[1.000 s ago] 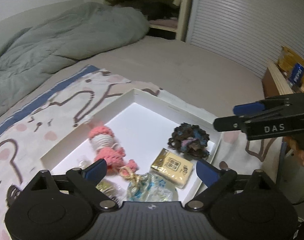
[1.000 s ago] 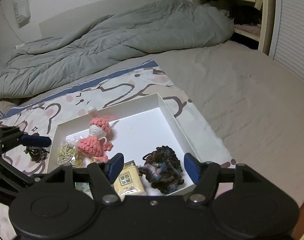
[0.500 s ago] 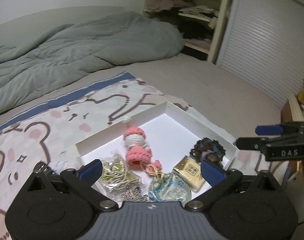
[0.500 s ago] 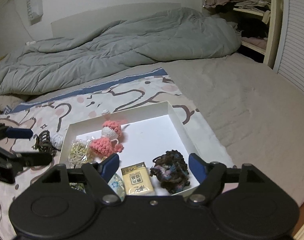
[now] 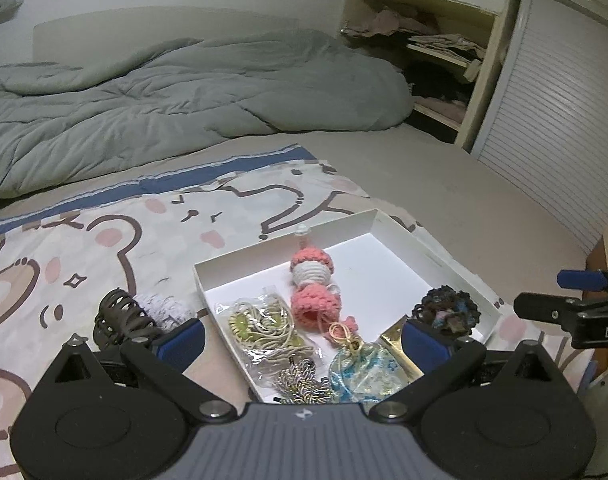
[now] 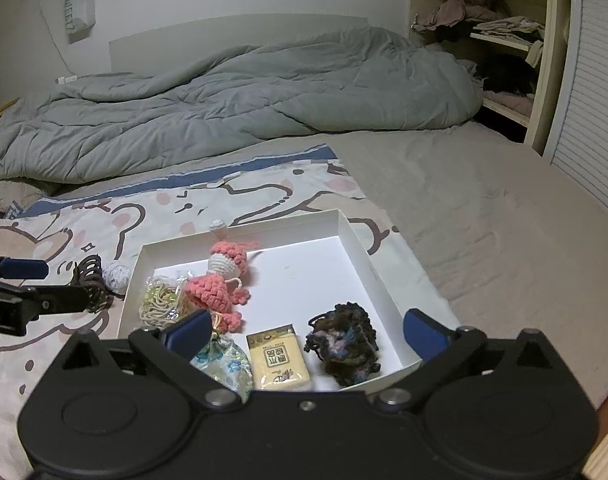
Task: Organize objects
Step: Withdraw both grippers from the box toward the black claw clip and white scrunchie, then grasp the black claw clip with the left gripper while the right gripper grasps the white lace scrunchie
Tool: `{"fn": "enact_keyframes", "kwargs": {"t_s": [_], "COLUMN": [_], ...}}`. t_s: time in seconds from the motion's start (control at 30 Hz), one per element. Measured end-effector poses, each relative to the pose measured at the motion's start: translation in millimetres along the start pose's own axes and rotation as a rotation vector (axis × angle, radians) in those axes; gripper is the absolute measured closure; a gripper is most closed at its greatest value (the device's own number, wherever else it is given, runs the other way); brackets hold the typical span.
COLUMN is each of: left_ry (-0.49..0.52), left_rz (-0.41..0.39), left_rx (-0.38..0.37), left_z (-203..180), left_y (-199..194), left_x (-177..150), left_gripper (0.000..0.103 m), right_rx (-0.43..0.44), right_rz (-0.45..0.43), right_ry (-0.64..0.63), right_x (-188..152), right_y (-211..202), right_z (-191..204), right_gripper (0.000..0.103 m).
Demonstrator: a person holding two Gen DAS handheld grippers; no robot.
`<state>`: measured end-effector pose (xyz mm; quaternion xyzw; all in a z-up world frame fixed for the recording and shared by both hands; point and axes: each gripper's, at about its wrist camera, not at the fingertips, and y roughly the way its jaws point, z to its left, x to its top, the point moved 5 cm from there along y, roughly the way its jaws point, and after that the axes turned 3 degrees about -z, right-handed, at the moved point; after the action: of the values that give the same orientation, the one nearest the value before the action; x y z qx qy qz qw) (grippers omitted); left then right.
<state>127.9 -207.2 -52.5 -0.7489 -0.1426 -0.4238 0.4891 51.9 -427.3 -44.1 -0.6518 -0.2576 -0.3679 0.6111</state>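
Dark hair claw clip (image 5: 122,318): lies on the printed blanket, outside the white box (image 5: 367,222), just off the box's left wall; a small pale knitted ball (image 5: 166,308) sits just beside it on the box side. Its long axis cannot be told from here. These two look to be the items left to put away (my judgement only).

Left gripper (image 5: 304,334): jaws wide, nothing between the pads. The clip lies just beyond its left fingertip, so this hand is the nearer one; reaching it calls for a short shift left.

Right gripper (image 6: 305,332): jaws have just been opening and stand wide, empty, over the near right part of the box. The clip (image 6: 90,276) is well off to its left, past the box.

White box, contents: pink crochet doll (image 5: 313,286), bagged cords (image 5: 264,328), silvery knot charm (image 5: 304,384), blue brocade pouch (image 5: 365,370), yellow packet (image 6: 280,356), dark yarn scrunchie (image 6: 345,342).

Surface: bear-print blanket (image 5: 104,240) over a beige bedsheet (image 6: 483,220) (soft, so things may sink or roll).

Room: grey duvet (image 6: 244,96) heaped at the far side, open shelves (image 6: 503,36) far right.
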Motion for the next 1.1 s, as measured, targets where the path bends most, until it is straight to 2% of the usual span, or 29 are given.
{"fn": "enact_keyframes", "kwargs": {"t_s": [0.33,0.57,0.93,1.1], "left_ry": [-0.016,-0.039,-0.094,-0.163], "left_rz": [-0.016,-0.035,-0.052,-0.05], "left_rx": [0.039,0.104,0.185,0.193], "left_z": [19.9,49.8,99.9,120.8], "left_y": [-4.5,-12.1,-17.2,-11.9], "left_x": [-3.1,-1.9,-2.7,-3.8], "left_gripper": [0.0,0.0,0.0,0.001], "right_rx": [0.01,0.031,0.137,0.185], "right_rz": [-0.007,-0.014,-0.058,-0.108], "right_ry": [0.03,0.036,-0.002,-0.03], "right_x": [0.1,4.5,16.0,24.3], "right_y": [8.2,20.4,41.0,49.0], "right_z": [8.1,21.8,67.3,89.1], "right_gripper": [0.0,0.0,0.0,0.0]}}
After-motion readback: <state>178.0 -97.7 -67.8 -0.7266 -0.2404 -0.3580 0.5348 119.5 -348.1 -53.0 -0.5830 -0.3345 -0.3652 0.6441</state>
